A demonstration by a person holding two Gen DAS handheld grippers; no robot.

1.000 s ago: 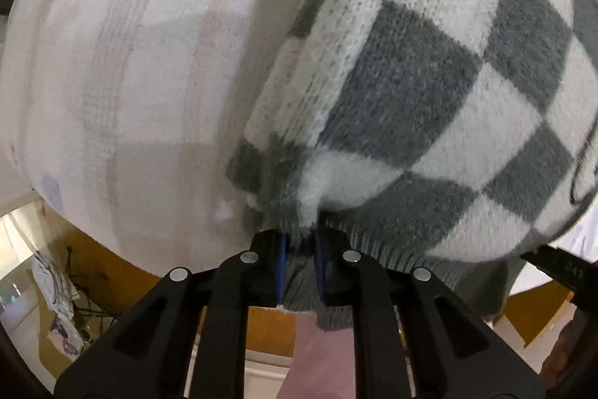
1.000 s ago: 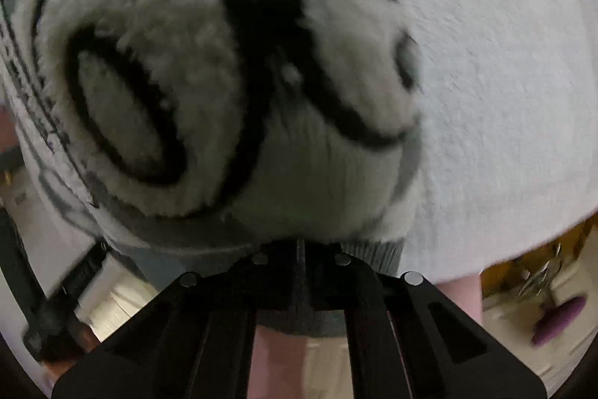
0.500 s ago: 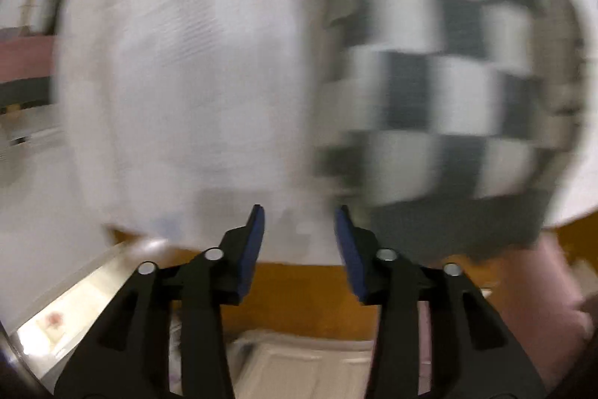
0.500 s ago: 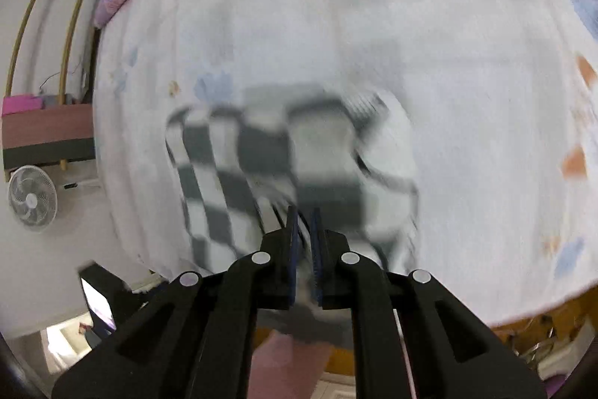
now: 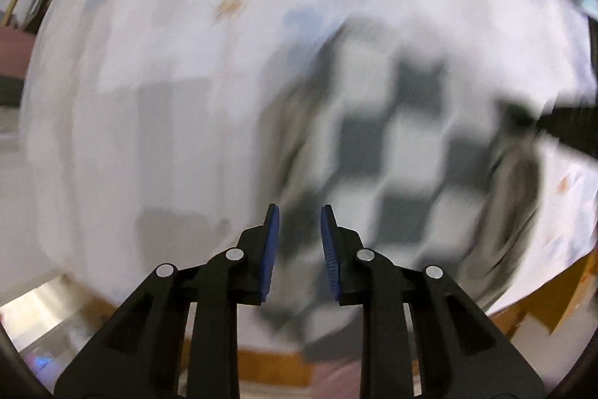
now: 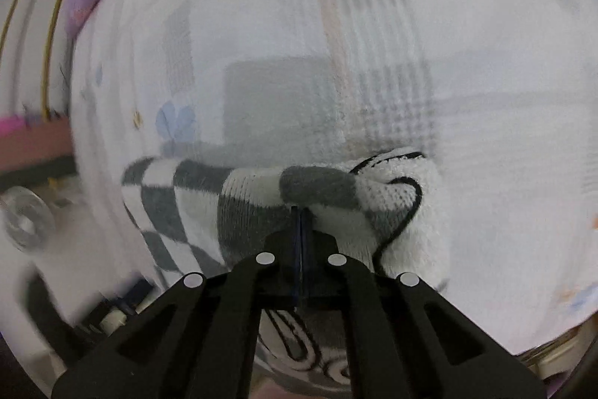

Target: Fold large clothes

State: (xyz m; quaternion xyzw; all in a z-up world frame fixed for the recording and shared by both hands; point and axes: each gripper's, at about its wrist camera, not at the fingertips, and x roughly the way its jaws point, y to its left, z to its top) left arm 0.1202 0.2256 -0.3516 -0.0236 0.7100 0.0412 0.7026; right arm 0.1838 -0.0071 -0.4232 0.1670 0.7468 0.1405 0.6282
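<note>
Right hand-held gripper (image 6: 301,212): jaws clamped on a fold of the checkered sweater (image 6: 254,208), which hangs ahead of it above the bed (image 6: 486,81). Left hand-held gripper (image 5: 298,223): jaws narrowly apart after closing, gripping nothing; the sweater lies blurred beyond, rightward.

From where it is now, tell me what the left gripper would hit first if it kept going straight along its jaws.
Most likely the checkered sweater lying on the white bedspread; the left gripper stands open above it. Blur makes depth uncertain.
</note>
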